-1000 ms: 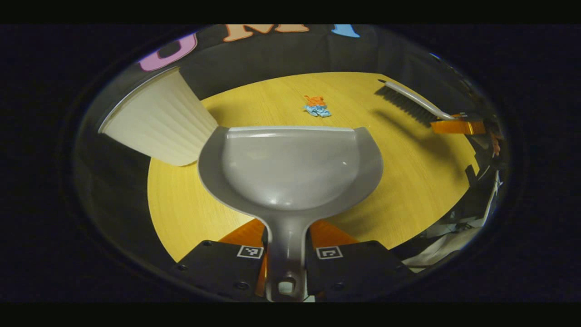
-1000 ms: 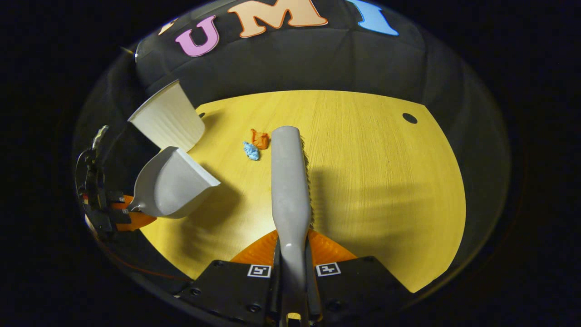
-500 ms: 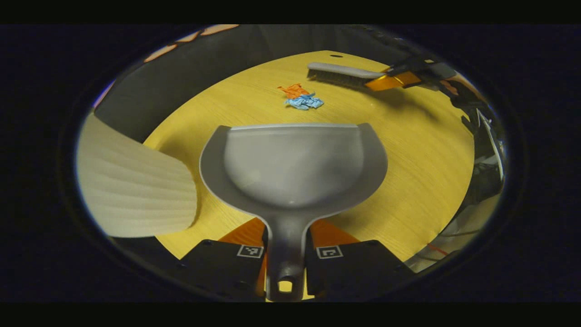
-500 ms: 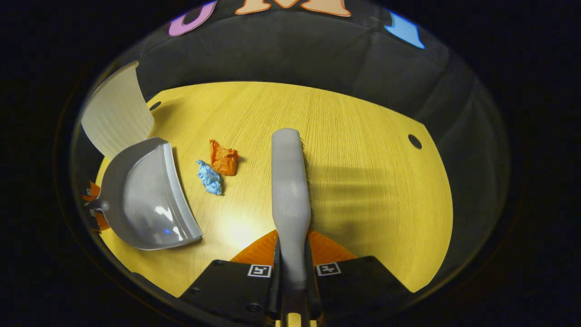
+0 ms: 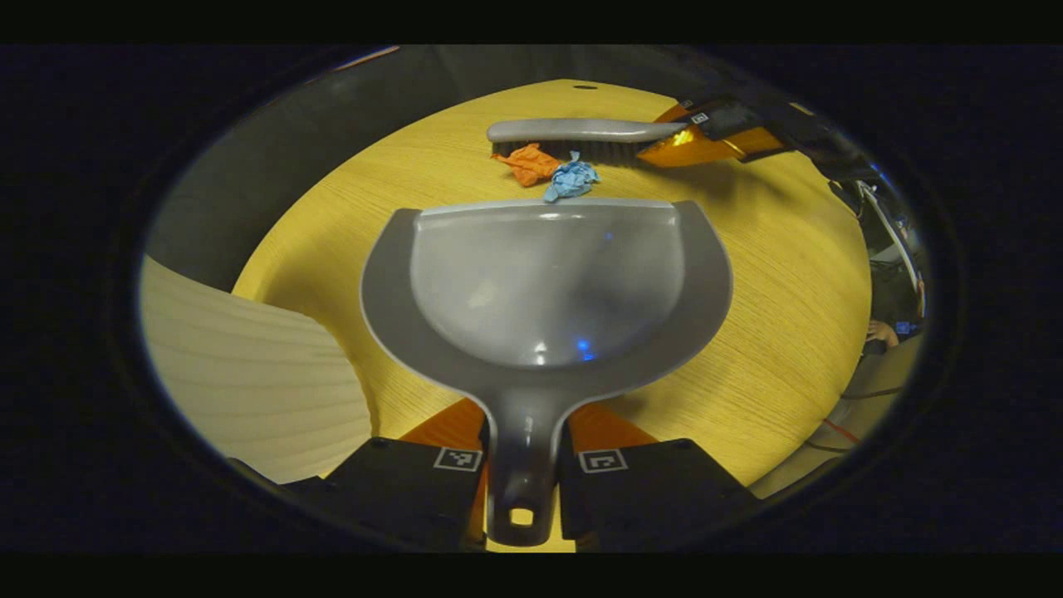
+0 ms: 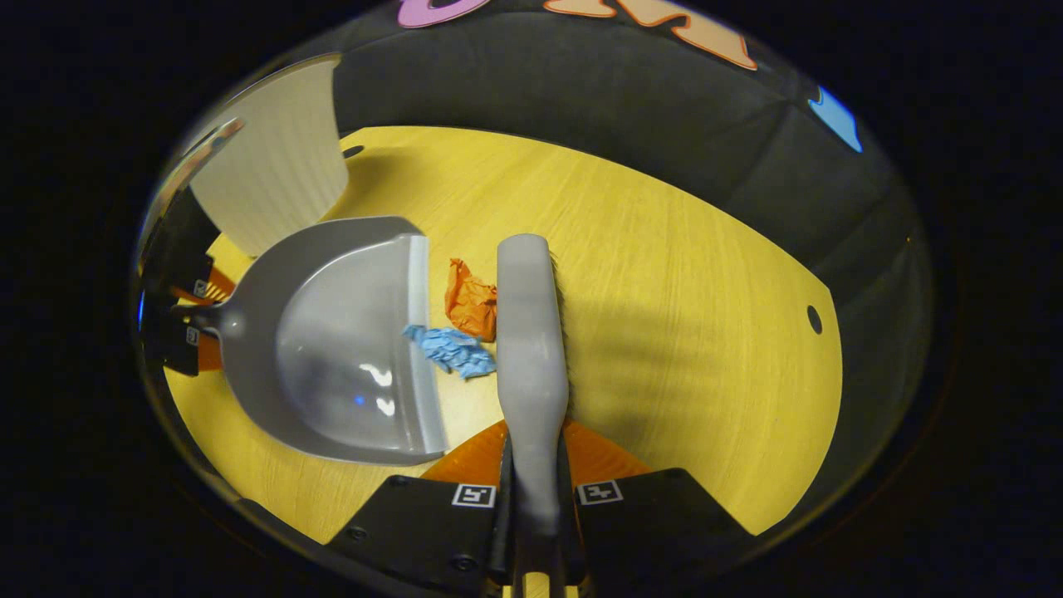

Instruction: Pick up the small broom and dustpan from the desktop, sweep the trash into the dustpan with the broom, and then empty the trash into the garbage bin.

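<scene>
While clamped by its handle in the left gripper [image 5: 525, 465]: dustpan [image 5: 544, 291] grey plastic, smooth and glossy, rounded bowl with a wide flat rim and a paler straight lip; hanging hole at the handle end; lip down on the desktop [image 5: 772, 274], facing the trash.
Trash: crumpled orange scrap [image 5: 528, 164] and crumpled blue scrap [image 5: 570, 179], side by side between lip and bristles; blue one touching the dustpan lip, orange one against the broom.
Broom: grey, slim rounded back, dark bristles [image 5: 598, 151] underneath; lying level just beyond the scraps in the left gripper view; straight ahead along the fingers in the right gripper view [image 6: 530, 332].
Right gripper [image 6: 536, 498]: closed tight on the broom handle, orange fingers pressed to both sides.
Left gripper fingers: orange, pressed to both sides of the dustpan handle.
Garbage bin [image 6: 270, 166]: pale, ribbed wall, standing near the dustpan, at the desktop's edge.
Desktop: yellow wood grain, small dark hole [image 6: 814, 319] near its edge.
</scene>
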A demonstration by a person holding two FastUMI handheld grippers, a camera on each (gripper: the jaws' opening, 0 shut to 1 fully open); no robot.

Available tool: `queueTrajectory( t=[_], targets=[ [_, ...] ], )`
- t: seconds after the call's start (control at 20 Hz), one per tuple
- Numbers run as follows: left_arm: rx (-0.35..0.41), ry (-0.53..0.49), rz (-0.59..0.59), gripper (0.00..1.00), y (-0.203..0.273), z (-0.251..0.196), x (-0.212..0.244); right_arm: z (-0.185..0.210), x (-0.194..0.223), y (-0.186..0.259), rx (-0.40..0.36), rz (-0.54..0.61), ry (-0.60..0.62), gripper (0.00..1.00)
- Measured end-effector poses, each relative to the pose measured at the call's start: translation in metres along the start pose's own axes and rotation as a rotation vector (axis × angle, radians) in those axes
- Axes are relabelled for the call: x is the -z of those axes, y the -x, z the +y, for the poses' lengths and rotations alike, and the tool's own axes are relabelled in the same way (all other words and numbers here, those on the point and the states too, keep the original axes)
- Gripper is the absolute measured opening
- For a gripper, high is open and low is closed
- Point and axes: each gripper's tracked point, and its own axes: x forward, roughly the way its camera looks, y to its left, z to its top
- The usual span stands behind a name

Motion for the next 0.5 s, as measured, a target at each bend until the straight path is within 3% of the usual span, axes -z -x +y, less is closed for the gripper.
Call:
queueTrajectory(
  t=[0.2, 0.25, 0.35, 0.5],
  targets=[
    [-0.008, -0.002, 0.005, 0.28, 0.000, 0.001, 0.001, 0.004, -0.004, 0.030, -0.079, 0.015, 0.089, 0.21],
    [-0.006, 0.003, 0.001, 0.30, 0.001, 0.000, 0.000, 0.002, -0.007, 0.034, -0.100, 0.019, 0.091, 0.17],
    [-0.008, 0.015, -0.005, 0.28, -0.001, -0.001, -0.001, -0.001, -0.012, 0.050, -0.164, 0.016, 0.035, 0.21],
    [-0.016, 0.069, -0.083, 0.28, -0.004, -0.004, -0.013, -0.024, -0.021, 0.065, -0.119, -0.043, -0.001, 0.20]
  ],
)
